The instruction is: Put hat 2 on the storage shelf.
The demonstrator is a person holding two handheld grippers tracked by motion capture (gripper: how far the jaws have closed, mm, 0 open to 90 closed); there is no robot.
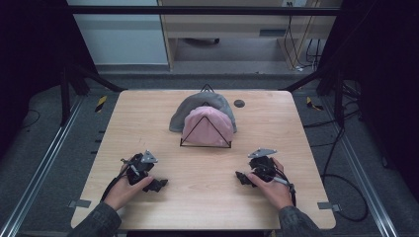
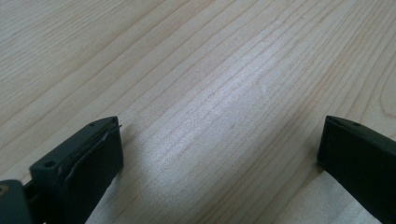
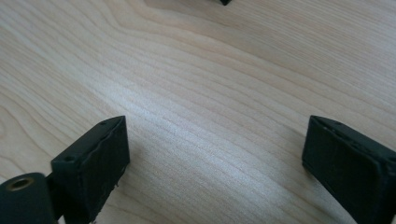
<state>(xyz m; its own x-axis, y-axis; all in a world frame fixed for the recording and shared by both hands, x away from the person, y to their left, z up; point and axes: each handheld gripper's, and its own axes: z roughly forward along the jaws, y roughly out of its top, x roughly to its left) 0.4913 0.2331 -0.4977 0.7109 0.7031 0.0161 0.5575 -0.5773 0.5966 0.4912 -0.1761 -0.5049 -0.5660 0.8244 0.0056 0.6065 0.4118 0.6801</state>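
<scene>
A grey cap point(image 1: 200, 104) and a pink cap point(image 1: 208, 124) hang on a black wire stand point(image 1: 205, 144) at the far middle of the wooden table point(image 1: 148, 113). The pink cap sits in front of the grey one. My left gripper point(image 1: 158, 184) rests low on the near left of the table, open, its jaws wide apart over bare wood point(image 2: 219, 140). On the near right my right gripper point(image 1: 242, 177) is also open over bare wood point(image 3: 215, 140). Both point toward the table's middle, well short of the caps.
A small dark round spot point(image 1: 239, 103) lies on the table right of the grey cap. Black frame posts and cables stand off the table's sides. A small black tip point(image 3: 225, 2) shows at the top edge of the right gripper view.
</scene>
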